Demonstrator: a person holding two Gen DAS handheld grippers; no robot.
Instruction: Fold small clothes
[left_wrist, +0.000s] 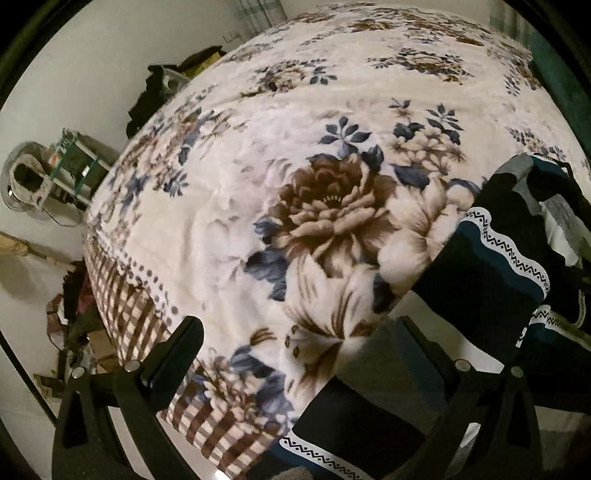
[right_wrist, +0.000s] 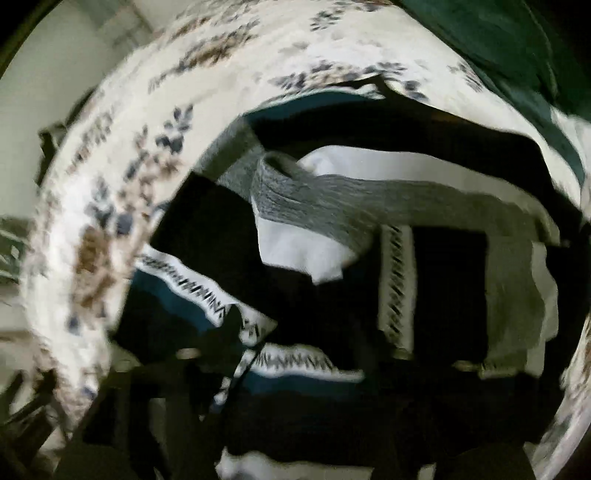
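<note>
Soft, limp clothes pile (left_wrist: 517, 251) lay at 3 o'clock on the bed (left_wrist: 258, 184); best pinched at a hem. Left claw (left_wrist: 295, 350) stood open, empty. Right claw's state could not be told through blur.

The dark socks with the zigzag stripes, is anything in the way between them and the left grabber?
Nothing visible is in the way. The left gripper hangs open over the flowery blanket, and the dark socks lie just beside its right finger, with only bare blanket between.

Left gripper (left_wrist: 295, 334) fingers spread, pointing steeply down
</note>
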